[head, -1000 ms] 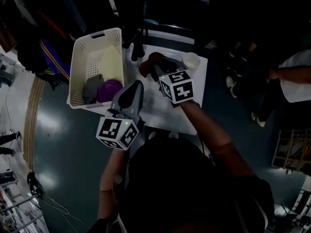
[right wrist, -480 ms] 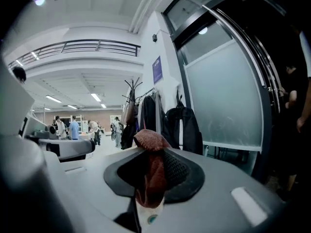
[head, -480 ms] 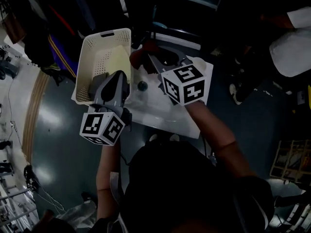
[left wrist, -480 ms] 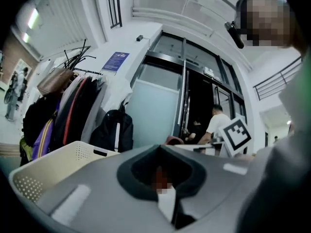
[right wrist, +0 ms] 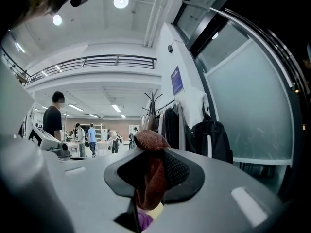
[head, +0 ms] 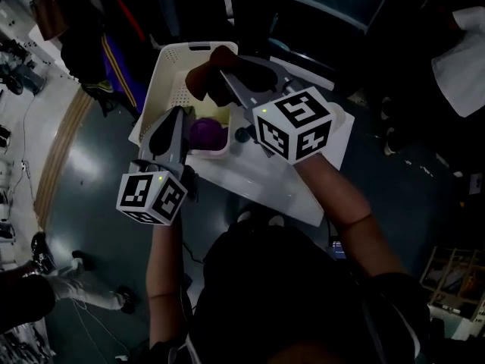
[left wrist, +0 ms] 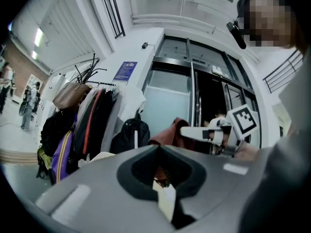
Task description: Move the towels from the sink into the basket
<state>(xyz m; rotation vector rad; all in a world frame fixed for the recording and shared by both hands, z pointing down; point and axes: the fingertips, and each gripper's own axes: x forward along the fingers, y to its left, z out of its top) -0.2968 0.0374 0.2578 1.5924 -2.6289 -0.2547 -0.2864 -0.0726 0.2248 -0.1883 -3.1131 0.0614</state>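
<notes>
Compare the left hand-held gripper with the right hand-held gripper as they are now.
The left hand-held gripper has its jaws shut together with nothing between them. The right hand-held gripper is clamped on a rust-brown towel. In the head view the left one sits over the near corner of the basket. The right one reaches further across the basket and holds the towel above it. Both carry a marker cube and point toward the basket.

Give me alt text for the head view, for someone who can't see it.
Seen from above, the right gripper holds a red-brown towel over a white basket that contains a purple towel. The left gripper, shut and empty, hovers at the basket's near edge, beside a white sink.
</notes>
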